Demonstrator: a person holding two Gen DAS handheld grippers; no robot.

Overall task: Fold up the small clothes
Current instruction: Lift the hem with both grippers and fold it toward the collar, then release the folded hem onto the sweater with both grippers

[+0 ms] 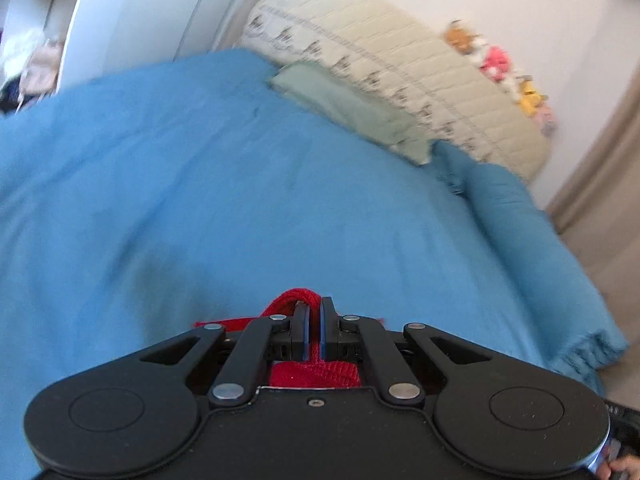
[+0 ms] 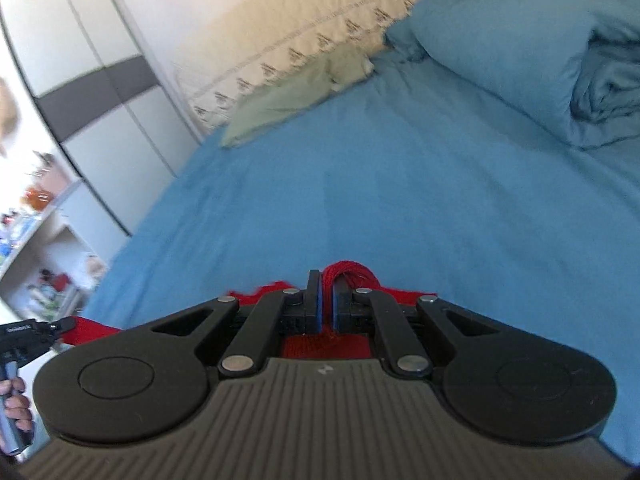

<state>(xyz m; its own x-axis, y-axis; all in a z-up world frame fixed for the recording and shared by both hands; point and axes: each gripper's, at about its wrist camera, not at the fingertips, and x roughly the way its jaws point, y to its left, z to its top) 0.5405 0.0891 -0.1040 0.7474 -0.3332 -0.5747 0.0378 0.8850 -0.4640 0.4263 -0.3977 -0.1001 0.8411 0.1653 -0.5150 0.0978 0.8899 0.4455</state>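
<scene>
Gripping the red knitted garment [image 1: 294, 302] with both grippers, the person holds it up over the bed [image 1: 240, 200]. The left gripper [image 1: 314, 312] has its fingers [image 1: 327, 330] pinched narrow on a bunched fold of the red knit, which loops over the tips and shows again behind them. The right gripper [image 2: 327, 300] is the same story: fingers [image 2: 315, 300] clamped on a hump of the red garment [image 2: 352, 274], with more of it trailing off to the left (towards the other gripper, seen at that edge). A blue sheet covers the bed, a pale green pillow [image 2: 288, 100] lies by the cream quilted headboard [image 1: 400, 60], and a rolled blue duvet [image 2: 520, 52] sits on the right. Both views are blurred.
</scene>
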